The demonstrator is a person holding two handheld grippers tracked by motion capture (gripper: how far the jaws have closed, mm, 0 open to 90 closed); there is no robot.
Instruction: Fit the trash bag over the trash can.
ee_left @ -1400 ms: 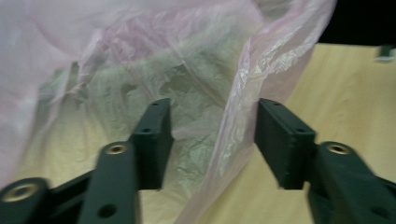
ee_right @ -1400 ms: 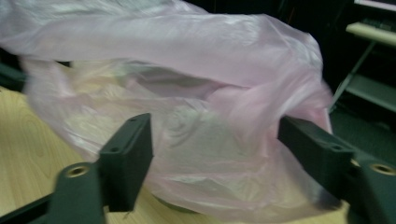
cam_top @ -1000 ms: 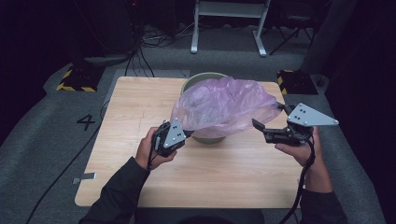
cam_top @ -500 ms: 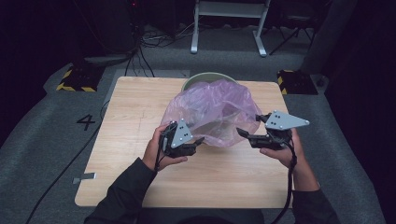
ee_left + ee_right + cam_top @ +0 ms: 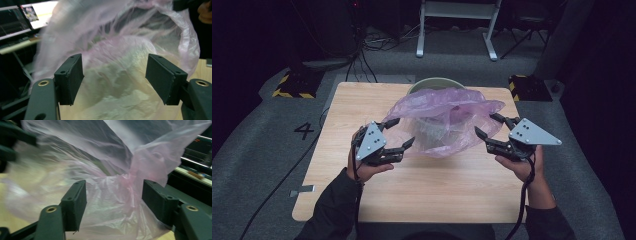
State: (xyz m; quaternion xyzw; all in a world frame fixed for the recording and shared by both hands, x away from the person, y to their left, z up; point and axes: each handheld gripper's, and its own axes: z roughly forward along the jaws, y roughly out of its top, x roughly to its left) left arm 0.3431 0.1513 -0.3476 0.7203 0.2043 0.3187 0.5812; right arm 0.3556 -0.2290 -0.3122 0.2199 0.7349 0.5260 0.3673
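Since the earlier frames, both hands have drawn back toward the near side of the desk [image 5: 337, 190] and the left tongs [image 5: 401, 134], which were clamped on the pink plastic bag [image 5: 447, 120], have just been opening and now stand clear of it; the right tongs [image 5: 490, 126] have just been closing somewhat from a wider spread. In the left gripper view the two black jaws stand well apart with the bag's film [image 5: 120, 82] behind and between them, neither pad pressing on it. In the right gripper view the jaws also stand apart, and a gathered fold of the bag [image 5: 117, 202] hangs in the gap without being pinched. From the high view the bag sits draped over a pale round bowl [image 5: 434, 83] at the far middle of the desk, its loose film billowing over the bowl and spilling toward the person. The left tongs point at the bag's left edge, the right tongs at its right edge, each just beside the film. Dark sleeves enter from the bottom.
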